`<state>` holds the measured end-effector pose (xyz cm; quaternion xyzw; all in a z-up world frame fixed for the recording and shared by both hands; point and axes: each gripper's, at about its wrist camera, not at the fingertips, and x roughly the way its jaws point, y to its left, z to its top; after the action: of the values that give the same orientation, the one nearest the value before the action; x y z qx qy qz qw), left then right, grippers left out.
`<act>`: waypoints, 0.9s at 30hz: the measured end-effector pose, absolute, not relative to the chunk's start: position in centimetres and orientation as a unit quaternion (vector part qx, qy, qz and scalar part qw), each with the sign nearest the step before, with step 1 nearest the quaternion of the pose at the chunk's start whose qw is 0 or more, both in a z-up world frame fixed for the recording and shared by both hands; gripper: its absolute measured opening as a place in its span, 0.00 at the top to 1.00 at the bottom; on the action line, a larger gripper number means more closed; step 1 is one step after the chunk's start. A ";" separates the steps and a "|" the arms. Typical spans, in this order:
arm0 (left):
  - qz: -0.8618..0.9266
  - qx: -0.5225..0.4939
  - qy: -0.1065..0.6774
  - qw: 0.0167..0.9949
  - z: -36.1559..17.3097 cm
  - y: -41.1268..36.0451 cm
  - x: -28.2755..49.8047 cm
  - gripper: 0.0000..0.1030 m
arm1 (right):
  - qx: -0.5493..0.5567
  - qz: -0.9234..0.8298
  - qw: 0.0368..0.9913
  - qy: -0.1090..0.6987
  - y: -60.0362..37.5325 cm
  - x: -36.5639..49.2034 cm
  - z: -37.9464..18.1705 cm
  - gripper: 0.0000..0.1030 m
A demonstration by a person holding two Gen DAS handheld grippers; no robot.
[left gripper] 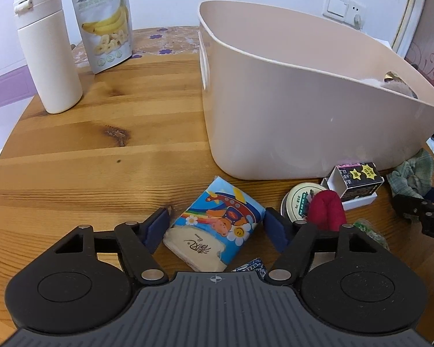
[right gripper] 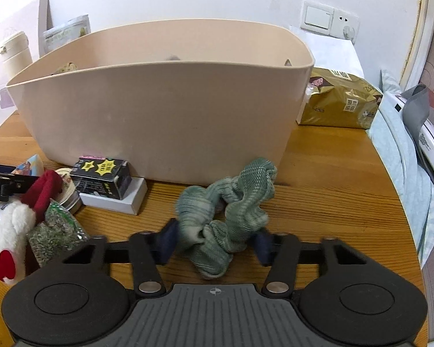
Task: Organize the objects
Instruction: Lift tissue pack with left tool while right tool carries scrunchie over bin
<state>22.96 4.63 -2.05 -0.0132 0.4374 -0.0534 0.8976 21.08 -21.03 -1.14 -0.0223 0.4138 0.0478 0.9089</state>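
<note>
A pocket tissue pack [left gripper: 214,225] with a cartoon print lies on the wooden table [left gripper: 101,144], in front of the beige plastic basket [left gripper: 303,115]. My left gripper [left gripper: 217,228] straddles it with both blue pads against its sides. In the right wrist view a crumpled green sock [right gripper: 231,202] lies before the basket [right gripper: 159,110], and my right gripper [right gripper: 215,241] pinches its near end between the pads. The same sock [left gripper: 410,176] shows at the right edge of the left wrist view.
Between the grippers lie a round tin [left gripper: 296,199], a black box on a white box [right gripper: 107,179], a white plush toy with a red hat [right gripper: 5,231] and a green packet [right gripper: 55,231]. A cream flask [left gripper: 47,52] and banana-chip pouch [left gripper: 105,26] stand at far left; a gold package [right gripper: 338,101] sits right of the basket.
</note>
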 end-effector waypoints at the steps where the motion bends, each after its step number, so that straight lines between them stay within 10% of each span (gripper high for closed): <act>1: -0.053 -0.014 0.437 0.898 -2.0 4.7 22.8 0.30 | -0.025 0.048 0.909 0.413 -20.9 21.0 -1.1 0.65; 27: -0.078 0.006 0.294 0.953 9.0 3.0 17.4 0.30 | -0.022 0.051 0.949 0.310 -21.2 15.2 7.0 0.72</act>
<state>17.36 3.02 8.99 0.0064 0.2935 -0.0782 0.9527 15.23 -21.19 7.00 -0.0220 0.3098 0.0509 0.9492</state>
